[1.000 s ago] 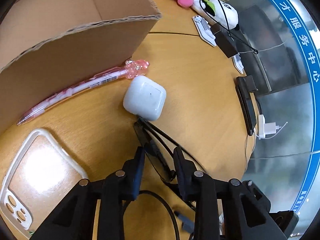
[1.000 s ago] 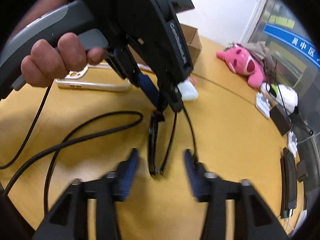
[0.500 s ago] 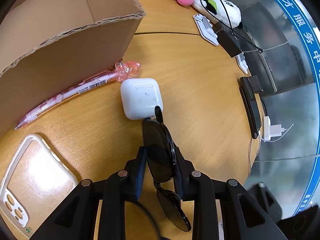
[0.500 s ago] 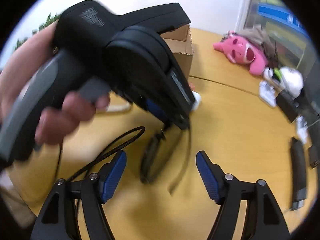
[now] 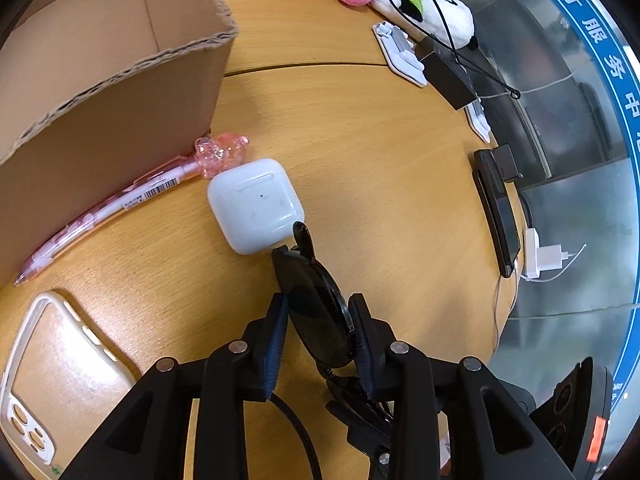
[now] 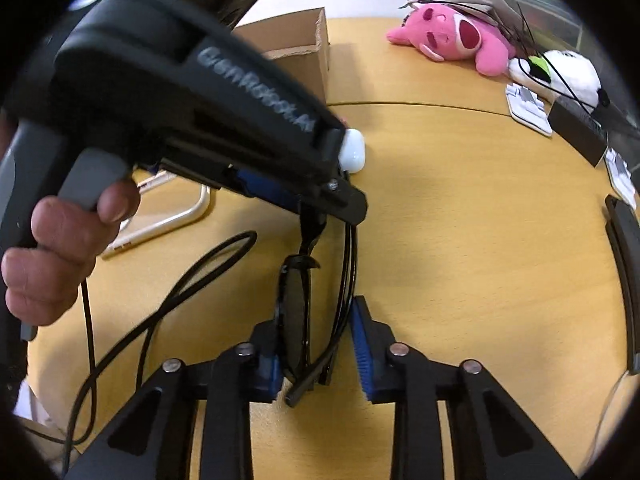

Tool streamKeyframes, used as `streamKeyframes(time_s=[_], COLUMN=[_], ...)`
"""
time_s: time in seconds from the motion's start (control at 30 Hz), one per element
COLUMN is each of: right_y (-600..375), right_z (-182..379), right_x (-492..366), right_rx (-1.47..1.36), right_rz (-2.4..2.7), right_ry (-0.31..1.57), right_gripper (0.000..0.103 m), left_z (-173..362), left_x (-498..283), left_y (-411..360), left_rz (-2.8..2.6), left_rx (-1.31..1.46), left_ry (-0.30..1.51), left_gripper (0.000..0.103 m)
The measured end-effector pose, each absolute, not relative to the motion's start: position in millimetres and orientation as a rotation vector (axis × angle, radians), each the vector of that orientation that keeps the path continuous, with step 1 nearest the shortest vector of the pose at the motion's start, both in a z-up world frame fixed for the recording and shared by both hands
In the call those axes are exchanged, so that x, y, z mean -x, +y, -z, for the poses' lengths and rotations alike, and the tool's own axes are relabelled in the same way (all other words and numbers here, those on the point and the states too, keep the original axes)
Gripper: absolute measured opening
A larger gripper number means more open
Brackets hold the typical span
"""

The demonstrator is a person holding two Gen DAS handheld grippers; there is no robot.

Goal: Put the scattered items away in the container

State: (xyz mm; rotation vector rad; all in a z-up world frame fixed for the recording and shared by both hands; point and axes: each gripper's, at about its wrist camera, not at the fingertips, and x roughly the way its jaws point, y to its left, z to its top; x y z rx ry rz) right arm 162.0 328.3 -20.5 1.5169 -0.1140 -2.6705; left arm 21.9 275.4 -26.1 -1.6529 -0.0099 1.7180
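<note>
Black sunglasses (image 5: 316, 312) are pinched by one lens between the fingers of my left gripper (image 5: 318, 340), just above the wooden table. In the right wrist view the sunglasses (image 6: 298, 320) hang from the left gripper, and my right gripper (image 6: 316, 356) has closed in around their other lens and folded arms; its left pad touches the lens, the right pad stands just off the arms. A white earbud case (image 5: 254, 204), a pink pen (image 5: 120, 204) and a clear phone case (image 5: 52, 368) lie by the open cardboard box (image 5: 100, 76).
A black cable (image 6: 160, 304) loops over the table at the left. Pink (image 6: 448, 38) and white (image 6: 560, 72) plush toys, a black phone (image 5: 496, 208), a white charger (image 5: 544, 258) and small white items sit along the table's far and right edges.
My right gripper has moved in and narrowed around the hanging end of the sunglasses. The left gripper has lifted and turned the sunglasses slightly, still holding them.
</note>
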Motion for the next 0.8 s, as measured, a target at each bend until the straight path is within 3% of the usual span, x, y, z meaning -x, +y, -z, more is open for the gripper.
streamKeyframes(time_s=[0.43, 0.8], right_y=[314.5, 246.9], right_z=[13.9, -54.3], right_x=[-167.8, -156.7], right_rx=[-1.470, -1.163], right_rz=[2.748, 2.863], right_ry=[0.020, 0.420], right_gripper=[0.022, 0.022], left_z=[18.1, -78.0], left_x=[-29.7, -12.9], left_y=[264.5, 173.8], left_rz=[-1.722, -1.911], left_rx=[1.623, 1.362], left_ry=[-0.004, -0.206], left_gripper=[0.033, 0.030])
